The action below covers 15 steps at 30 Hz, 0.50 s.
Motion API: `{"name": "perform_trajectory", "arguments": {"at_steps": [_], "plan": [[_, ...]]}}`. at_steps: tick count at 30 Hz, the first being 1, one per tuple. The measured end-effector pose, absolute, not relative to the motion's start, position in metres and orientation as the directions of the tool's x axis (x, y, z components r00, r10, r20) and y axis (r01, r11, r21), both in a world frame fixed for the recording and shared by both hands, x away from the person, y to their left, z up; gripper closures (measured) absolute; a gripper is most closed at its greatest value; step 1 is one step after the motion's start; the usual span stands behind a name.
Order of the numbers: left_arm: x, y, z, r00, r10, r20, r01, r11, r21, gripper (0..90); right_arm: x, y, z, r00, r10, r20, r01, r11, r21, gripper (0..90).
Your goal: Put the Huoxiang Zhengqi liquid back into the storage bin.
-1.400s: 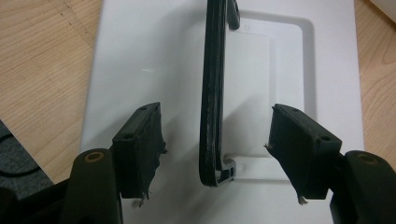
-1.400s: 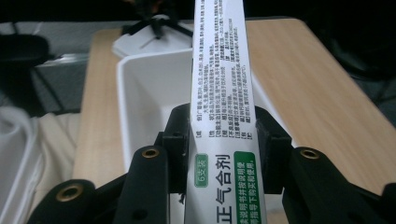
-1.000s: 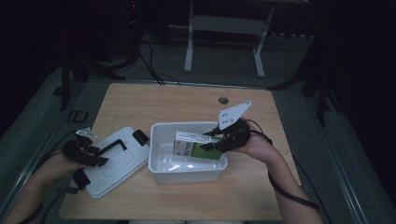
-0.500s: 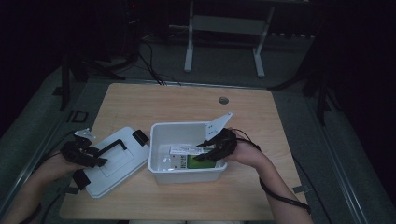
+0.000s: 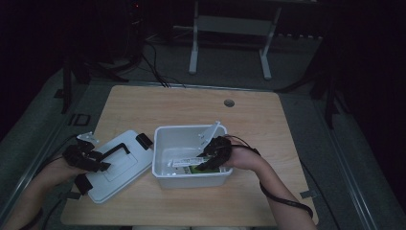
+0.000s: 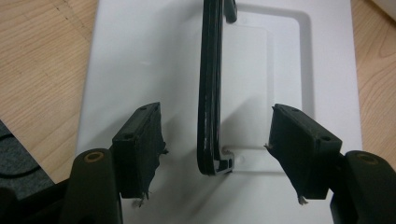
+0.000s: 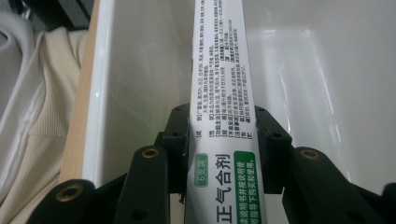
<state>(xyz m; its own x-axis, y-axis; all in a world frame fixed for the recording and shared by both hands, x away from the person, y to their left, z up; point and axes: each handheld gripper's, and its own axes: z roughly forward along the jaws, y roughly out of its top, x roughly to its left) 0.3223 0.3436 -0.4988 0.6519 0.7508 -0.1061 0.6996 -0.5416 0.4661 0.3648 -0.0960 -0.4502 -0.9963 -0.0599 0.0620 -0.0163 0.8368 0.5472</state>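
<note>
Two tools work over a pale wooden bench [image 5: 158, 105]. Right tool [image 7: 222, 140]: its jaws are closed on the narrow sides of a long white-and-green printed carton [image 7: 219, 88], which lies low inside an open white rectangular plastic bin [image 5: 165, 167] and stretches away ahead of the jaws along the bin's near wall. Left tool [image 6: 219, 149]: its jaws stand wide apart and grip nothing; they straddle, without touching, the raised black handle [image 6: 210, 93] of a flat white plastic lid [image 6: 280, 70] directly beneath them. The likely step is laying the carton on the bin floor. To do it well, the carton should be level and resting on the floor before the jaws part, then the tool should lift straight up clear of the wall.
</note>
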Motion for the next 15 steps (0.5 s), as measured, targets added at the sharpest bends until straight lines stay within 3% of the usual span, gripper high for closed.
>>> {"name": "perform_trajectory", "arguments": {"at_steps": [15], "plan": [[0.3218,0.3438,-0.4990,0.650,0.752,-0.104,0.701,-0.542,0.463,35.0,0.3636,-0.0911,-0.4526,-0.995,-0.068,0.075,-0.022,0.869,0.494,61.7]]}}
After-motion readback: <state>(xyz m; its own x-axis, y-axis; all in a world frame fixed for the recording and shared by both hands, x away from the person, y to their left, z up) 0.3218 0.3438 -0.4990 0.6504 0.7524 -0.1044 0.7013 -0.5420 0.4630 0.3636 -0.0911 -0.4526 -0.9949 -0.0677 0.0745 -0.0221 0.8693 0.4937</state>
